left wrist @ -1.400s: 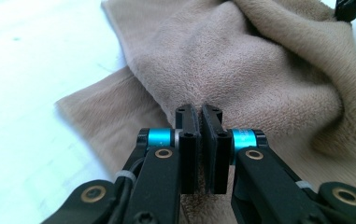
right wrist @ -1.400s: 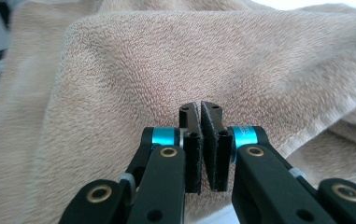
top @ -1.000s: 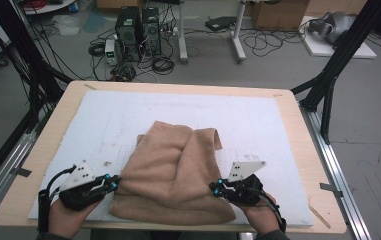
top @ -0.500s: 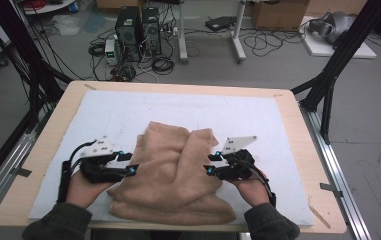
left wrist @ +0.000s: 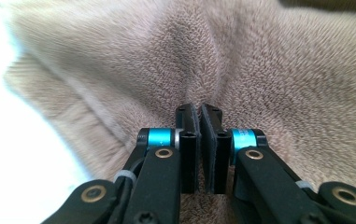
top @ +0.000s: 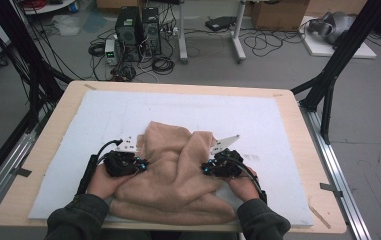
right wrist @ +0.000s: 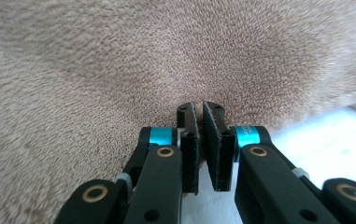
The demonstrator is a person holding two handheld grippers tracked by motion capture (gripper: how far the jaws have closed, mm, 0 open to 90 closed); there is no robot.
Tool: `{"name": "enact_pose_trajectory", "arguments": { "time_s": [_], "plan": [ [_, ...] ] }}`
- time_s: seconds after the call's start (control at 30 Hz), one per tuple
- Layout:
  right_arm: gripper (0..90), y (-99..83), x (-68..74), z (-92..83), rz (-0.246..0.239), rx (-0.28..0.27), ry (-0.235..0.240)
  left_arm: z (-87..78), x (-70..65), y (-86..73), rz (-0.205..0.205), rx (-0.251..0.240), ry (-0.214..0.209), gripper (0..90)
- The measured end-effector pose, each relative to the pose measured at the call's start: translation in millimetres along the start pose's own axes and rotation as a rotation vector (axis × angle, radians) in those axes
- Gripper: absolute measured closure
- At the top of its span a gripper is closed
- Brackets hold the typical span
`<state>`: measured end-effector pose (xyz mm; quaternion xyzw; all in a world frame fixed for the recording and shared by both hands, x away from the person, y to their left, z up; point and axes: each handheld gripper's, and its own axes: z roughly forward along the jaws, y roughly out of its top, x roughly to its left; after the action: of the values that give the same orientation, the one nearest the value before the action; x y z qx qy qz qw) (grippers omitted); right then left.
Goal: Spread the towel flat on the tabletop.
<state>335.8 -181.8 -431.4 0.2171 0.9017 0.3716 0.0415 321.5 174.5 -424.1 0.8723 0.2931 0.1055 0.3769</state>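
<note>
A tan towel (top: 178, 175) lies bunched on the white mat, with two folds running up its middle. My left gripper (top: 143, 165) is at the towel's left side and my right gripper (top: 205, 169) at its right side, each held in a hand. In the left gripper view the jaws (left wrist: 200, 109) have just closed, and the towel (left wrist: 259, 70) puckers into their tips. In the right gripper view the jaws (right wrist: 198, 107) have also just closed, pinching the towel (right wrist: 119, 70) at their tips.
The white mat (top: 278, 125) covers most of the wooden table (top: 53, 135). Black frame posts (top: 328, 85) stand at the table's far corners. Computers and cables (top: 138, 35) sit on the floor beyond the far edge.
Both hands moved away from the near edge and inward, from the towel's near corners to its middle sides. The towel's sides are drawn in narrower.
</note>
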Motion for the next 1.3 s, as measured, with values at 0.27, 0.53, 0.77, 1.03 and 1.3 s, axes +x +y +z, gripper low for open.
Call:
{"name": "enact_pose_trajectory", "arguments": {
  "time_s": [0.27,0.53,0.77,1.03,1.3],
  "plan": [
    [85.4,-2.4,14.6,-52.0,-0.018,-0.095,-0.047,-49.5,-9.8,-5.9,-0.034,-0.143,0.045,86.2],
    [85.4,-33.1,46.5,-64.1,-0.017,-0.042,-0.026,-74.4,-37.3,-42.5,-0.031,-0.145,0.052,86.3],
    [78.2,-33.7,55.8,-68.7,-0.010,-0.088,0.015,-76.6,-40.0,-59.7,-0.068,-0.151,-0.006,77.1],
    [63.6,-0.7,22.3,-72.4,0.031,-0.193,-0.030,-69.5,-0.6,-20.0,-0.127,-0.207,-0.006,56.0],
    [55.1,5.9,-16.9,-3.3,0.057,-0.008,-0.050,-8.4,19.7,-24.6,-0.124,0.012,0.019,56.5]
  ]
}}
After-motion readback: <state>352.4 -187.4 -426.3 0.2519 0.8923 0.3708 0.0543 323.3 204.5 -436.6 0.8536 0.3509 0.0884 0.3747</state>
